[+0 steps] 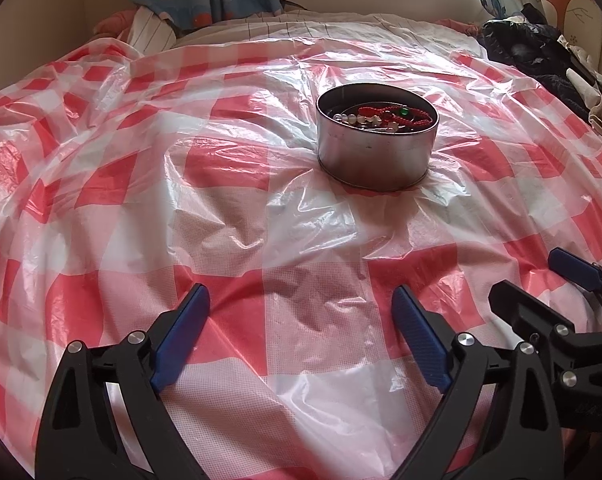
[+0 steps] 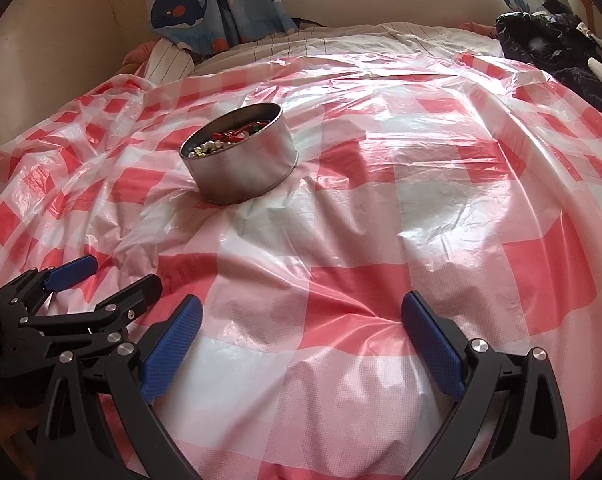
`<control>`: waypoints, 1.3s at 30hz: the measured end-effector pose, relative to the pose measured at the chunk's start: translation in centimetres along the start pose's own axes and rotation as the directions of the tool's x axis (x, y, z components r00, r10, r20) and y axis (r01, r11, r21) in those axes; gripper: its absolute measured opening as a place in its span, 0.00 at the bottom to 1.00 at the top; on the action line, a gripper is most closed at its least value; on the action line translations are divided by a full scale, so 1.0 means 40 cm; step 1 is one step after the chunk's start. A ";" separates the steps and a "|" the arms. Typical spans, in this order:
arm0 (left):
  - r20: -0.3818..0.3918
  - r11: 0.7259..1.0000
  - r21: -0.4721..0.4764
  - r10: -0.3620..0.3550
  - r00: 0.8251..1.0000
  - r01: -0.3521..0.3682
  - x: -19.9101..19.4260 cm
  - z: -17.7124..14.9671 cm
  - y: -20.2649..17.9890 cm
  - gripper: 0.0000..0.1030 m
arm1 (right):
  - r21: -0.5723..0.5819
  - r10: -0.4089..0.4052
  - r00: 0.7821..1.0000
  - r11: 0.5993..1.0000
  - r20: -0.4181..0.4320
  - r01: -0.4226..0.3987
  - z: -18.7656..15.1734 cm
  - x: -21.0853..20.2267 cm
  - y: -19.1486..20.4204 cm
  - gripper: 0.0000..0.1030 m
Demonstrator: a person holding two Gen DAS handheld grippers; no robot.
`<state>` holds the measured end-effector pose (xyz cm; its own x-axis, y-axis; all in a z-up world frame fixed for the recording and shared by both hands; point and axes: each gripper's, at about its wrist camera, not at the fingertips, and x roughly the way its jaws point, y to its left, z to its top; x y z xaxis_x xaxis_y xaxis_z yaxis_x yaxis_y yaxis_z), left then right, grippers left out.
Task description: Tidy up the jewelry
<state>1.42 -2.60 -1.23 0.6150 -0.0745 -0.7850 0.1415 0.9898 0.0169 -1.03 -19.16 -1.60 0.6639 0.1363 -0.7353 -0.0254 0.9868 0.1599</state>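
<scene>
Both the left gripper (image 1: pixel 301 312) and right gripper (image 2: pixel 303 322) are held released, empty. Jewelry (image 1: pixel 375 117), judged light, tangle-prone, is best pinched by one strand inside the stiff tin (image 1: pixel 375 156).

The round tin (image 1: pixel 375 152) is bare metal with a dull, brushed grey wall. The checked sheet (image 1: pixel 261 208) under it is thin, crinkled plastic film, glossy where light strikes it. The left gripper (image 1: pixel 301 332) and right gripper (image 2: pixel 301 340) have matt black plastic arms, shiny metal pins and blue, finely textured fingers (image 1: pixel 181 332). The whale-print curtain (image 2: pixel 205 0) is matt cloth.
</scene>
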 end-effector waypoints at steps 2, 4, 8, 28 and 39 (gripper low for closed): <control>-0.001 1.000 0.000 0.002 1.000 -0.002 0.001 0.000 0.000 0.86 | 0.001 -0.009 1.000 1.000 0.002 0.009 0.000 0.001 -0.001 0.93; -0.002 1.000 0.000 0.003 1.000 -0.003 0.003 0.000 0.000 0.86 | 0.002 -0.011 1.000 1.000 0.003 0.011 0.001 0.002 -0.002 0.93; -0.001 1.000 -0.001 0.002 1.000 -0.002 0.003 -0.001 0.000 0.86 | 0.004 -0.012 1.000 1.000 0.000 0.012 0.001 0.003 -0.003 0.93; -0.004 1.000 -0.001 0.003 1.000 -0.003 0.007 -0.003 0.002 0.86 | 0.005 -0.021 1.000 1.000 -0.007 0.021 0.002 0.008 -0.005 0.93; -0.005 1.000 -0.001 0.003 1.000 -0.003 0.007 -0.002 0.002 0.86 | 0.005 -0.022 1.000 1.000 -0.007 0.022 0.002 0.009 -0.005 0.93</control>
<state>1.56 -2.54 -1.49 0.6116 -0.0709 -0.7880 0.1391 0.9901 0.0189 -0.74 -19.33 -1.83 0.6589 0.1155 -0.7433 -0.0074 0.9891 0.1471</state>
